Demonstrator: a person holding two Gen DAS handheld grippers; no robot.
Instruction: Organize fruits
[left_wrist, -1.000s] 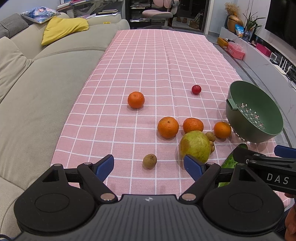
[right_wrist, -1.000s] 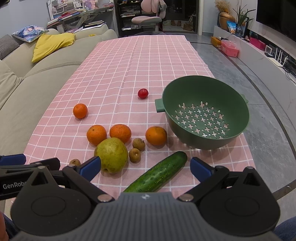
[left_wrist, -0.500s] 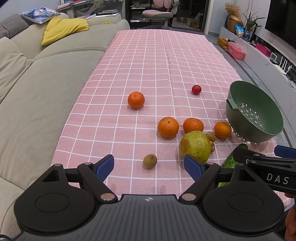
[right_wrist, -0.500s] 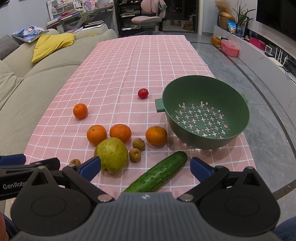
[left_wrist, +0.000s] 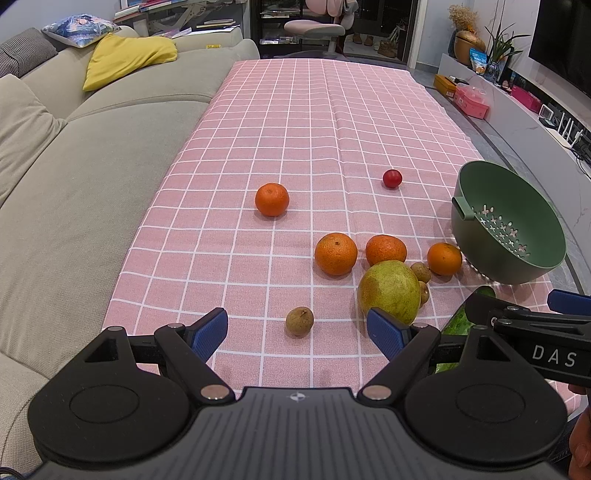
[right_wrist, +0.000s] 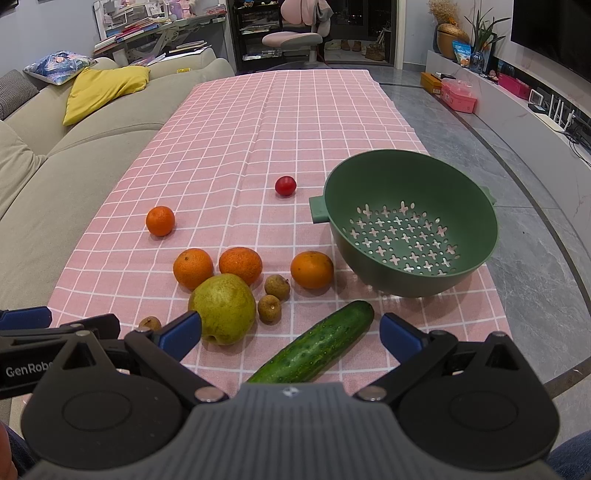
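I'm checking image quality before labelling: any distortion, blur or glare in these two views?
Left wrist view: fisheye bends the tablecloth grid and sofa edge; fruit sharp, shadows soft. Right wrist view: same bowing, floor lines curve; mild sheen on the cucumber and colander rim; no motion blur.

four oranges (right_wrist: 160, 220), three longans (right_wrist: 277, 287), one pear (right_wrist: 222, 308), one cucumber (right_wrist: 314, 343), one red fruit (right_wrist: 285, 185), one colander (right_wrist: 476, 258).

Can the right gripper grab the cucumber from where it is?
Probably yes. The right gripper has its jaws open, and the cucumber lies on the cloth just ahead between them, with nothing on top.
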